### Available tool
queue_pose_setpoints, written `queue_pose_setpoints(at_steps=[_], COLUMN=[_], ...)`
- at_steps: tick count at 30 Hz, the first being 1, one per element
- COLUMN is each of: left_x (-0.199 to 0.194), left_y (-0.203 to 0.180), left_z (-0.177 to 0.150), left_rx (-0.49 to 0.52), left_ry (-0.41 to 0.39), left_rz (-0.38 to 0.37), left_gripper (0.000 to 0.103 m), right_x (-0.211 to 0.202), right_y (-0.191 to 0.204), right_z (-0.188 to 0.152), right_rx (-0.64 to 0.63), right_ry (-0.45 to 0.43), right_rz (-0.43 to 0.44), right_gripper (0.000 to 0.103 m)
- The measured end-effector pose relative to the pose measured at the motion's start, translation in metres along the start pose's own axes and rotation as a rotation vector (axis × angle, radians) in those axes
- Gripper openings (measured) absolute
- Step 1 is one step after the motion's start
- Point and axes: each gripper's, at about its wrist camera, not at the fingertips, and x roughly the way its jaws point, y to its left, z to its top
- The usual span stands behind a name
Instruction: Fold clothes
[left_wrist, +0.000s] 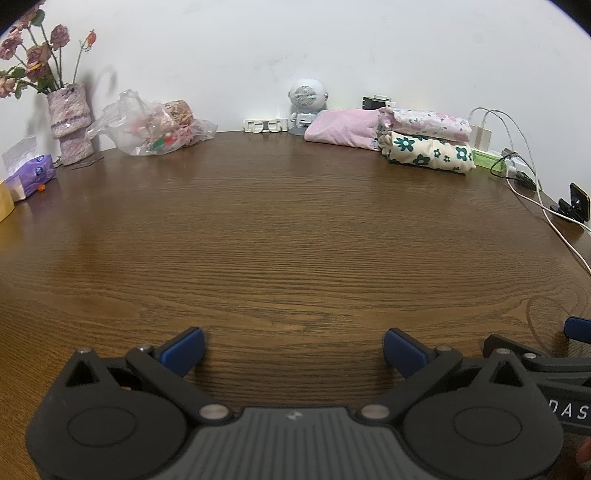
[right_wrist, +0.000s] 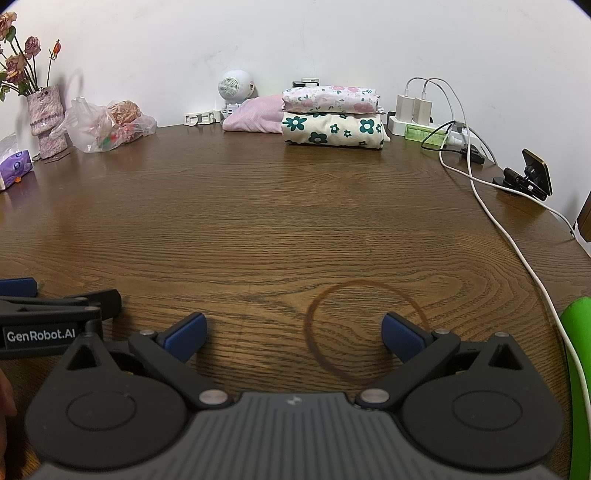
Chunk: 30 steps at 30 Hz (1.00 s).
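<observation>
Jaws of the left gripper (left_wrist: 293, 350) are seen spread wide over the bare bench (left_wrist: 280, 229), nothing grasped; folded clothes (left_wrist: 424, 138) are stacked at the far edge. From the right wrist, the right gripper (right_wrist: 293, 338) is likewise released, the stack (right_wrist: 332, 114) lying well apart

A: Both views evenly lit, soft and fairly bright. Flowers (left_wrist: 33, 55) cast a faint shadow on the wall (left_wrist: 258, 44).

B: Noted. Fisheye bows the bench (right_wrist: 258, 221) edge; corners vignette black. Mild sheen on the wood, focus sharp centrally.
</observation>
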Motion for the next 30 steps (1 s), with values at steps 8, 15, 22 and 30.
queue_pose_setpoints(at_steps=[8, 15, 22, 30], left_x=[0.0001, 0.0, -0.0004, -0.0009], left_y=[-0.0008, -0.0009, 0.0001, 0.0005], left_z=[0.0002, 0.0001, 0.0002, -0.0007], left_rx=[-0.001, -0.002, 0.001, 0.002], left_ry=[0.002, 0.004, 0.005, 0.006], left_rz=[0.0, 0.0, -0.004, -0.004], left_gripper=[0.103, 0.103, 0.103, 0.103], right_x=[-0.0009, 0.0001, 0.0003, 0.0005], right_y=[-0.0012, 0.0, 0.0013, 0.0016], right_z=[0.0001, 0.0005, 0.0, 0.0001], right_rx=[0.002, 0.002, -0.004, -0.004], right_ry=[0.0, 0.0, 0.002, 0.003], right_rz=[0.003, 0.008, 0.006, 0.006], right_gripper=[0.103, 0.103, 0.103, 0.103])
